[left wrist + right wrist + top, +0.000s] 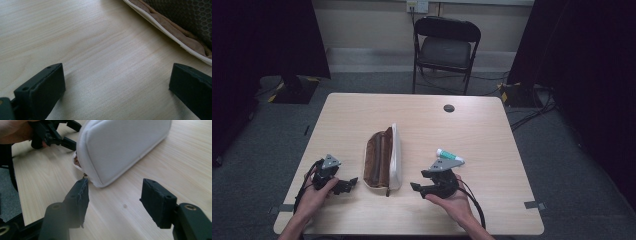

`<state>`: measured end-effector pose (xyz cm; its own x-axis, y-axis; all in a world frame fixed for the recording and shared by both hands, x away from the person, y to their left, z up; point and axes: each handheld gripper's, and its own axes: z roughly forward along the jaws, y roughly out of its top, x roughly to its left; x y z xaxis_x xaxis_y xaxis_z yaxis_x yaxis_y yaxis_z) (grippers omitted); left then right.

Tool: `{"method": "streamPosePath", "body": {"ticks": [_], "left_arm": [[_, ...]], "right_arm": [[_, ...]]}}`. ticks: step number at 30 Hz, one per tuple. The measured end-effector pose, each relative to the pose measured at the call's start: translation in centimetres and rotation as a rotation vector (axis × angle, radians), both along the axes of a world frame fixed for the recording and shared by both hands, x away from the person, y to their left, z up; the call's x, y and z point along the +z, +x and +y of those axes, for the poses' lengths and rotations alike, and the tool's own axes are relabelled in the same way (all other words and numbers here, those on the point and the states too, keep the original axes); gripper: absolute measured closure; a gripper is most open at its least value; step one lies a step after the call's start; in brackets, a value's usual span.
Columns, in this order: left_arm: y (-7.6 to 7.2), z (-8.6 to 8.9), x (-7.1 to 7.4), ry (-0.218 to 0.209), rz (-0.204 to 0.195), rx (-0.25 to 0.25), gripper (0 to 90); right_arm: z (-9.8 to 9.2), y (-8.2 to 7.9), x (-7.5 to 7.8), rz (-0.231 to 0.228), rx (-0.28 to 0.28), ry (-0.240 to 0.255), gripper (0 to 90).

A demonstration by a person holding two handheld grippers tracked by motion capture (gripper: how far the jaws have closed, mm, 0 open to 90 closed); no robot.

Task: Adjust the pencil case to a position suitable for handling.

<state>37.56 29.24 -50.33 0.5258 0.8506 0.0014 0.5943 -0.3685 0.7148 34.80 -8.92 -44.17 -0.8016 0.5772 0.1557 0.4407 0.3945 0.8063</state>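
1. Setting: a light wooden table point(422, 115) carries a soft pouch point(383, 159), white outside with a brown lining, lying just left of centre in the high view with its long axis running up the frame. Its top is open and the lining shows.

2. A small tube point(450, 157) with a green cap and white body lies right of centre, apart from the pouch and just above the right gripper.

3. Left gripper point(343, 186): held at the lower left of the high view, pointing toward the pouch's near end. In its own view the jaws stand wide apart over bare table and hold nothing; the pouch's edge point(175, 30) crosses the upper right corner.

4. Right gripper point(418, 188): held at the lower centre-right, pointing left at the pouch. Its jaws are wide apart and hold nothing; the pouch's white side point(120, 145) sits just beyond them, with the zip end near the left-hand jaw.

5. Handling judgement, pouch: fabric, light and limp; likely to sag or fold if lifted at one end. The piped rim or the zip end offers the firmest hold.

6. Handling judgement, tube: light, smooth, liable to roll or slip; best pinched across the body, not at the cap.
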Motion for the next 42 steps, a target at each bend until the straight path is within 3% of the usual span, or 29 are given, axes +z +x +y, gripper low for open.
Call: {"method": "streamPosePath", "body": {"ticks": [6, 14, 20, 24, 32, 42], "left_arm": [[0.0, 0.0, 0.0, 0.001, 0.001, -0.001, 0.0], [0.0, 0.0, 0.0, 0.000, 0.000, -0.001, 0.0], [0.0, 0.0, 0.0, 0.001, 0.000, -0.001, 0.0], [0.0, 0.0, 0.0, 0.002, 0.001, -0.001, 0.0], [0.0, 0.0, 0.0, 0.001, 0.001, -0.001, 0.0], [0.0, 0.0, 0.0, 0.000, 0.001, 0.000, 0.0]], "right_arm": [[2.3, 0.0, -0.1, 0.003, 0.048, 0.005, 34.7], [5.1, 0.5, -0.1, 0.001, 0.068, 0.000, 27.2], [6.7, 1.3, -0.4, 0.007, 0.066, -0.009, 27.0], [6.7, 1.8, -0.6, 0.009, 0.047, -0.008, 28.1], [6.4, 2.6, -0.8, -0.003, 0.016, -0.001, 44.2], [4.4, 3.2, -0.7, 0.006, -0.030, -0.009, 68.3]]}}
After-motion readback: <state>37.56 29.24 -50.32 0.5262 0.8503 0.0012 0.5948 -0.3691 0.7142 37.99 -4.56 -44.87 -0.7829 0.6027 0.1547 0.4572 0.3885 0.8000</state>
